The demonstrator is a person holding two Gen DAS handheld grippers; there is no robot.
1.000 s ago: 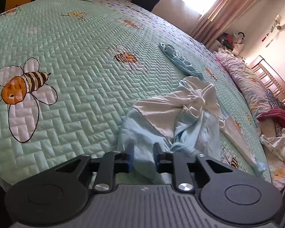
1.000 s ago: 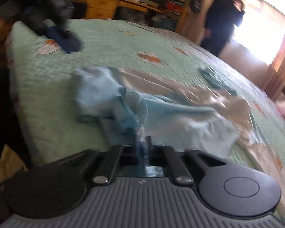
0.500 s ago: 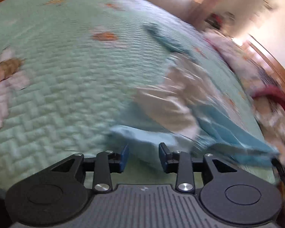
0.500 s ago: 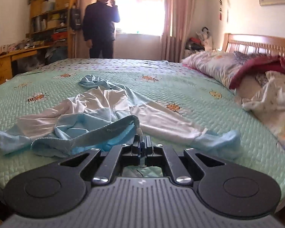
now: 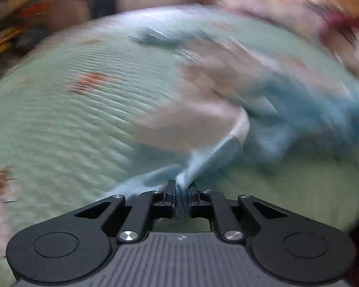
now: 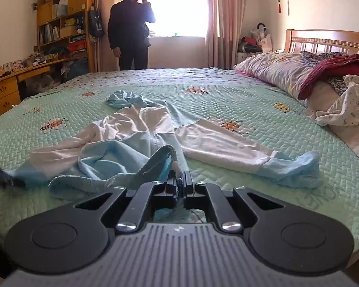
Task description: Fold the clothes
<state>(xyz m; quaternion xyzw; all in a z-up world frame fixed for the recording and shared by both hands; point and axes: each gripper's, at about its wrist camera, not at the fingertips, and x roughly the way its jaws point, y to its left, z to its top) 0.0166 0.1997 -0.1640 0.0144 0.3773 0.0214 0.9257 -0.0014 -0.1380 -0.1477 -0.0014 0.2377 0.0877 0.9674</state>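
A light blue and white jacket (image 6: 141, 131) lies spread on the green bee-print quilt (image 6: 239, 100), hood toward the window and one sleeve stretched out to the right. My right gripper (image 6: 180, 179) pinches the blue hem at the near edge, a white cord end sticking up between the pads; its jaws are opening slightly. In the blurred left wrist view my left gripper (image 5: 181, 191) is closing on a bunched blue cuff of the jacket (image 5: 203, 110), and the cloth is pulled taut from its pads. That gripper shows as a dark blur (image 6: 2, 177) at the left sleeve.
A person (image 6: 129, 31) in dark clothes stands by the window beyond the bed. Pillows and heaped clothes (image 6: 323, 76) lie at the right under a wooden headboard (image 6: 328, 40). A desk and shelves (image 6: 59, 28) line the left wall.
My left gripper slid onto the blue cuff and closed on it, after standing open over the cloth. My right gripper swung round to face the window, still holding the hem.
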